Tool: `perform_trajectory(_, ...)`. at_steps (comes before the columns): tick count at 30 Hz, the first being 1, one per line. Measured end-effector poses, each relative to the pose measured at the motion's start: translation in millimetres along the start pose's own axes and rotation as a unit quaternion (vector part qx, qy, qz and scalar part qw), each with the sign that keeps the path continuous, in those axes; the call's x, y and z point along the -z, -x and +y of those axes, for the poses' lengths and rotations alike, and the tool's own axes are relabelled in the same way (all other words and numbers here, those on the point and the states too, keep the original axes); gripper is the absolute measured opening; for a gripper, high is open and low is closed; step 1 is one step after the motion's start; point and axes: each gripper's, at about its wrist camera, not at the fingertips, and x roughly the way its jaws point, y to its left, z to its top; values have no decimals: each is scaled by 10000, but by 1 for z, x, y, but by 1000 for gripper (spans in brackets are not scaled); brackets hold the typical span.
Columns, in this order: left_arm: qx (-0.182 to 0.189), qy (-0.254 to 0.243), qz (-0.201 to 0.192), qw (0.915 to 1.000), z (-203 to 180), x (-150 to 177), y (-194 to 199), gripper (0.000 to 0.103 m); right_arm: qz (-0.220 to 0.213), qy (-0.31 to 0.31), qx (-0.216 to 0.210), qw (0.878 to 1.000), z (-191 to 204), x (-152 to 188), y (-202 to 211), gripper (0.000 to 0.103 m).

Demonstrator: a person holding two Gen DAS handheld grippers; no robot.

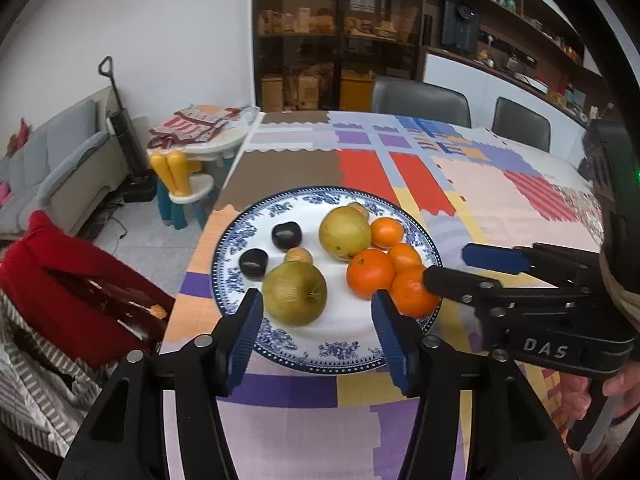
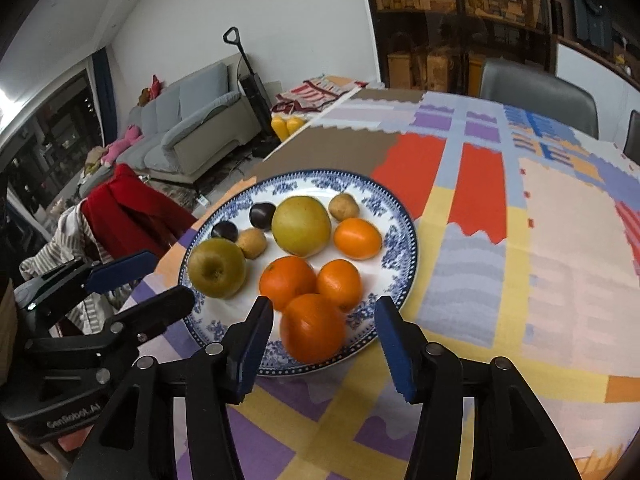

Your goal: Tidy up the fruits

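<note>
A blue-and-white plate [image 1: 320, 354] [image 2: 402, 216] on the patchwork tablecloth holds several fruits. A green pear [image 1: 295, 294] [image 2: 217, 267] lies at its near left and a yellow pear [image 1: 345, 233] [image 2: 301, 226] in the middle. Two dark plums [image 1: 286, 235] [image 2: 262, 215], small brown fruits [image 1: 298, 256] [image 2: 252, 243] and several oranges [image 1: 370, 273] [image 2: 287, 282] surround them. My left gripper [image 1: 317, 312] [image 2: 168, 278] is open, with the green pear just past its fingertips and untouched. My right gripper [image 2: 324, 316] [image 1: 450, 266] is open around the nearest orange [image 2: 312, 328] [image 1: 414, 292], pads clear of it.
The table's left edge [image 1: 192, 264] runs close beside the plate. A chair with a red garment [image 1: 60, 280] [image 2: 132, 208] stands left of it. Grey chairs [image 1: 420, 98] line the far side. A hand [image 1: 624, 380] holds the right gripper's handle.
</note>
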Motion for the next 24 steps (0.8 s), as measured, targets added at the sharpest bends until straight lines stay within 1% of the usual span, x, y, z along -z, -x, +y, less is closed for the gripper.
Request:
perform_trajectory(1, -23, 13, -34, 10000, 0, 0, 3, 58, -35, -16, 22, 10000, 0, 0, 4, 54)
perform_trajectory(4, -140, 46, -103, 9998, -4, 0, 13, 62, -177, 4, 146, 9997, 2, 0, 18, 61)
perform_trajectory(6, -163, 71, -148, 9997, -7, -1, 18, 64, -289, 48, 262, 9992, 3, 1, 28, 62)
perform_trajectory(8, -173, 90, -184, 9996, -11, -1, 25, 65, -378, 55, 398, 9985, 2, 2, 38, 68)
perform_trajectory(9, -167, 86, -201, 9996, -13, -1, 27, 67, -446, 28, 454, 9980, 1, 3, 44, 69)
perform_trajectory(10, -166, 69, -246, 9995, -17, -1, 31, 71, -516, 4, 497, 9974, 0, 4, 51, 70)
perform_trajectory(15, -244, -10, -447, 9987, -36, 1, 48, 85, -702, -25, 767, 9946, -6, 13, 82, 75)
perform_trajectory(20, -230, -95, -531, 9983, -55, 5, 63, 91, -888, -136, 1010, 9908, -13, 26, 118, 81)
perform_trajectory(24, -198, -273, -574, 9978, -74, 13, 77, 96, -1068, -246, 1215, 9865, -18, 40, 146, 86)
